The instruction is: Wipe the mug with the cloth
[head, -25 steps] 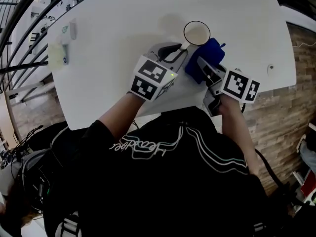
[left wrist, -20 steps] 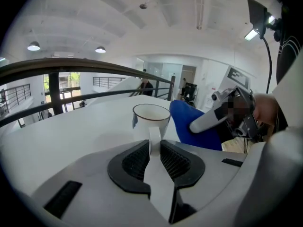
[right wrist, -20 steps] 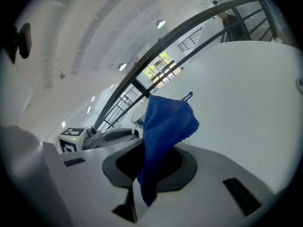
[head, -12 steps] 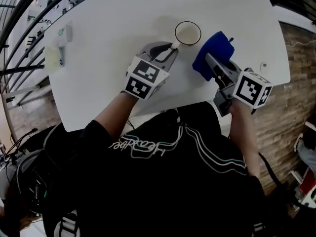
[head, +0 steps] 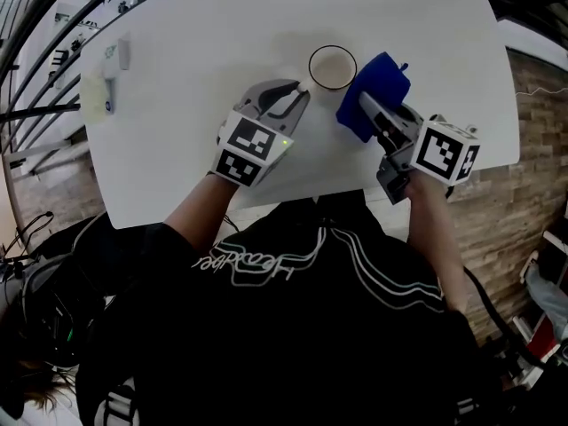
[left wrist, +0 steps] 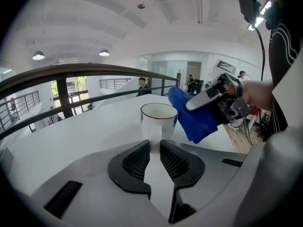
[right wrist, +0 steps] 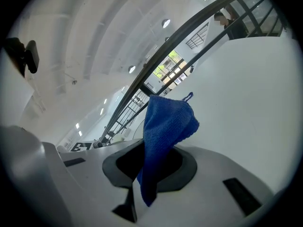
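Observation:
A white mug [head: 333, 67] with a dark rim stands on the white table [head: 213, 34]. My left gripper [head: 296, 92] has the mug's handle [left wrist: 155, 135] between its pads, and its jaws are closing on it. The mug [left wrist: 158, 119] stays upright just ahead of that gripper [left wrist: 155, 148]. My right gripper [head: 373, 115] is shut on a blue cloth [head: 379, 89], which hangs against the mug's right side. In the right gripper view the cloth [right wrist: 165, 126] sticks up out of the gripper [right wrist: 154, 164]. The left gripper view shows the cloth [left wrist: 191, 117] beside the mug.
A pale green object [head: 93, 98] and a small white item [head: 124, 53] lie at the table's far left. Black railings [head: 35, 25] run past the left edge. Brick-patterned floor [head: 537, 105] lies to the right. The table's near edge is close to the person's body.
The right gripper drew the cloth away to the right of the mug, then brought it back near the mug's right side. The left gripper kept hold of the handle.

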The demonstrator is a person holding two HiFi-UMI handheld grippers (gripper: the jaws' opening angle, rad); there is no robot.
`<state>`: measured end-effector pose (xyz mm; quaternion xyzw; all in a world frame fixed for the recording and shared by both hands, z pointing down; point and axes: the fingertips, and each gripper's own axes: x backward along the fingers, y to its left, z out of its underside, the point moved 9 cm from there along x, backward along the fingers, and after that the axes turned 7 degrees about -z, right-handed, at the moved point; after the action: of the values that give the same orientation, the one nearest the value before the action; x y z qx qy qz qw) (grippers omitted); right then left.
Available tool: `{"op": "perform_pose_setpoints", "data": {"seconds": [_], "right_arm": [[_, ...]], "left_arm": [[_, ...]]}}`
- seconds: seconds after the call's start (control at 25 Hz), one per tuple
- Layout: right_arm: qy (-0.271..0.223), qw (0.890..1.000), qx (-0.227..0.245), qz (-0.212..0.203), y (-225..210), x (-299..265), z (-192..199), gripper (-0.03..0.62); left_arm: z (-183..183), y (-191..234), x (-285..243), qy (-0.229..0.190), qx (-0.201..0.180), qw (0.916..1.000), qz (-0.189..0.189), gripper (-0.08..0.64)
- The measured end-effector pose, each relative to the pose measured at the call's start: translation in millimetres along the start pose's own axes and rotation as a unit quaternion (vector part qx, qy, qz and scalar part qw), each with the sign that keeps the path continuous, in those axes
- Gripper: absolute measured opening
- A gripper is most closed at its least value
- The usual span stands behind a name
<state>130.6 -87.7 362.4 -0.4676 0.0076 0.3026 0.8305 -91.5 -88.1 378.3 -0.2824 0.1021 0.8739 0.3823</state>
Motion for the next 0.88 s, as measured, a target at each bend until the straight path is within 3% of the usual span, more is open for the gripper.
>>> {"op": "perform_pose_setpoints", "data": {"seconds": [0.4, 0.6, 0.88], "right_arm": [[0.075, 0.997, 0.024, 0.016, -22.0, -21.3, -10.2, 0.051], [0.141, 0.989, 0.040, 0.036, -26.8, -30.4, -11.6, 0.051], [0.187, 0.980, 0.069, 0.024, -32.3, -34.4, -12.3, 0.051]], "left_arm": [[3.0, 2.7, -2.9, 0.003, 0.021, 0.9996, -0.017, 0.075], [1.7, 0.3, -0.9, 0.004, 0.024, 0.9993, -0.027, 0.075], [5.7, 0.3, 2.8, 0.002, 0.036, 0.9985, -0.042, 0.075]]}}
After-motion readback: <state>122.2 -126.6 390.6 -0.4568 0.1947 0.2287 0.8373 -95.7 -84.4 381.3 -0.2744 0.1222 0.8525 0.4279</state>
